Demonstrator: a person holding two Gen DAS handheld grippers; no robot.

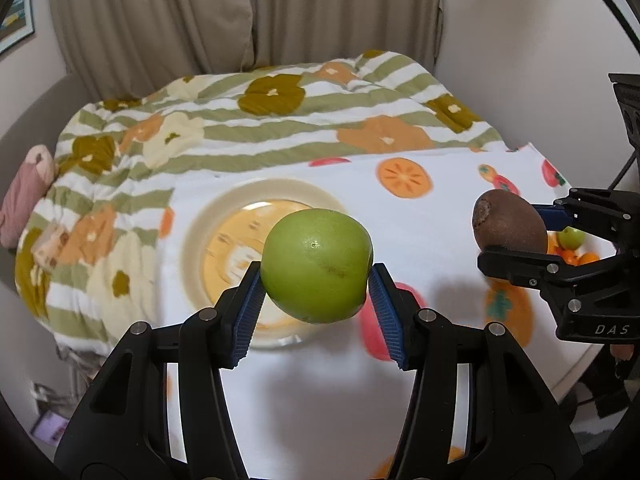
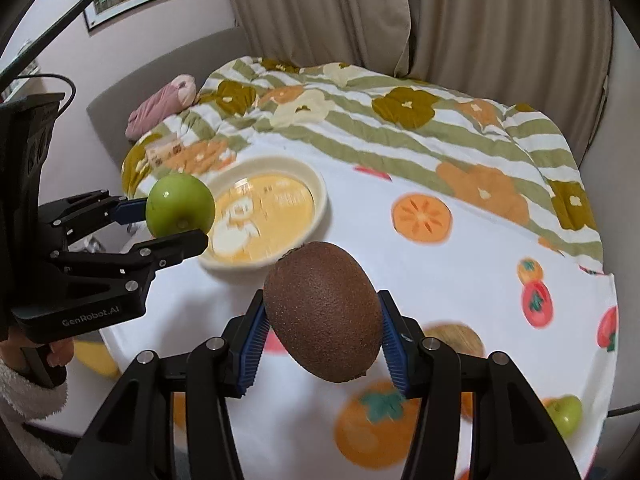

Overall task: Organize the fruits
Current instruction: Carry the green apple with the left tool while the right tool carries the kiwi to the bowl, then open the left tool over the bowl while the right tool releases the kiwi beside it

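Fruits: a green apple [image 1: 316,266] is being gripped by the left gripper [image 1: 316,280], a brown kiwi [image 2: 324,316] by the right gripper [image 2: 322,332], both hanging clear of the cloth.
Left tongs: clenching the apple across its sides between blue pads [image 1: 248,312].
Right tongs: clamping the kiwi across its short width, its long axis tilting from far-left down toward the camera.
Bowl: the cream bowl [image 1: 192,236] is lying just ahead of and below the apple; from the kiwi it is sitting ahead and to the left.
Nearer hand: the left, by my judgement.
Beyond: a small green fruit [image 2: 566,414] is resting on the tablecloth [image 2: 460,264], right of the right tongs.
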